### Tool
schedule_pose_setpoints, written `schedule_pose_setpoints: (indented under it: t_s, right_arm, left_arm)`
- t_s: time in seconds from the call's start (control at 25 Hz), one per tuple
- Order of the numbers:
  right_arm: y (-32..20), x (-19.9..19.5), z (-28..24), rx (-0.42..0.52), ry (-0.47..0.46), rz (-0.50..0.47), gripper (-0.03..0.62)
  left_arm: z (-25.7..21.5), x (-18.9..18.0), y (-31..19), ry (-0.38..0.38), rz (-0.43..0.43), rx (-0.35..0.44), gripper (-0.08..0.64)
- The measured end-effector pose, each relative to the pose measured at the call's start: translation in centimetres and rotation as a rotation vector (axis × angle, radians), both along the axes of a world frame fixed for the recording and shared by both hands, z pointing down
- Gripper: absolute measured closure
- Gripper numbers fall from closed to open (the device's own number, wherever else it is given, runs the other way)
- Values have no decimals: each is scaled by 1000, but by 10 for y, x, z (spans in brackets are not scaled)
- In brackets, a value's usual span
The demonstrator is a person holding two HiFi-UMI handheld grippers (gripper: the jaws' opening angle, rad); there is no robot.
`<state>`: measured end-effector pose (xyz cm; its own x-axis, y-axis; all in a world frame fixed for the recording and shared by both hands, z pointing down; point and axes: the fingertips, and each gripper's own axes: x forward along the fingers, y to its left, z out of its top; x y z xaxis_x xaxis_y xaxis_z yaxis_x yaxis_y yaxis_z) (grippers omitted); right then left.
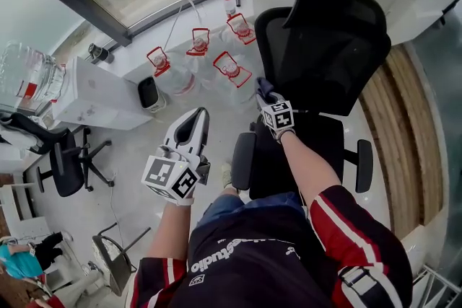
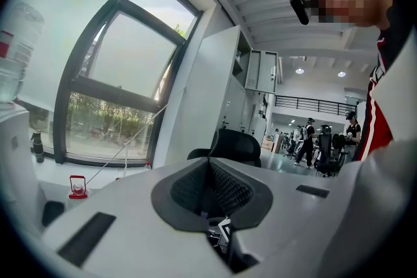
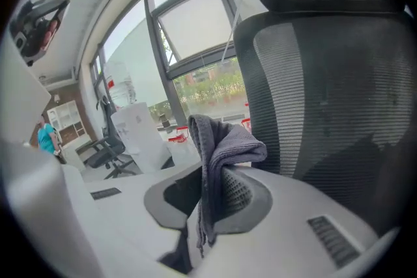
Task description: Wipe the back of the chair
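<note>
A black mesh office chair (image 1: 326, 47) stands in front of me, its back (image 3: 332, 94) filling the right of the right gripper view. My right gripper (image 1: 266, 92) is shut on a grey cloth (image 3: 218, 159), held at the left edge of the chair back, just short of the mesh. The cloth (image 1: 263, 87) sticks up past the jaws. My left gripper (image 1: 193, 123) hangs off to the left, away from the chair, jaws closed with nothing between them. In the left gripper view the chair (image 2: 231, 146) shows small beyond the jaws.
Several water jugs with red handles (image 1: 229, 70) stand on the floor left of the chair. A white cabinet (image 1: 94, 94) and another black chair (image 1: 61, 155) are at the left. A wooden strip (image 1: 404, 126) runs along the right. People stand far off (image 2: 306, 140).
</note>
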<state>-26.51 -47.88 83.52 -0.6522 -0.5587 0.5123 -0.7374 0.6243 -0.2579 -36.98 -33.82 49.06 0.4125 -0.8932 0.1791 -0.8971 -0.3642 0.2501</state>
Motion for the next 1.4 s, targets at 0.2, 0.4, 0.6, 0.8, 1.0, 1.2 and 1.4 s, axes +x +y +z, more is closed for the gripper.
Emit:
schedule_pose_setpoints:
  t_s: [0.2, 0.4, 0.6, 0.8, 1.0, 1.2, 1.4]
  right_arm:
    - [17, 34, -38, 36, -15, -5, 531]
    - [38, 92, -75, 87, 28, 1, 531]
    - [65, 165, -112, 126, 52, 51, 531]
    - [91, 242, -166, 173, 59, 122, 529]
    - [122, 309, -232, 221, 27, 213, 529]
    - [158, 350, -299, 276, -5, 250, 529]
    - [200, 356, -358, 322, -46, 225, 529]
  left_arm:
    - [-13, 37, 13, 16, 31, 24, 535]
    - [-24, 85, 26, 16, 78, 44, 535]
    - [-35, 134, 41, 15, 119, 52, 535]
    - [-50, 188, 56, 2, 186, 80, 535]
    - [-62, 231, 71, 3, 238, 97, 535]
    - [-77, 260, 80, 8, 264, 113, 535]
    - [-88, 283, 91, 5, 290, 124, 535]
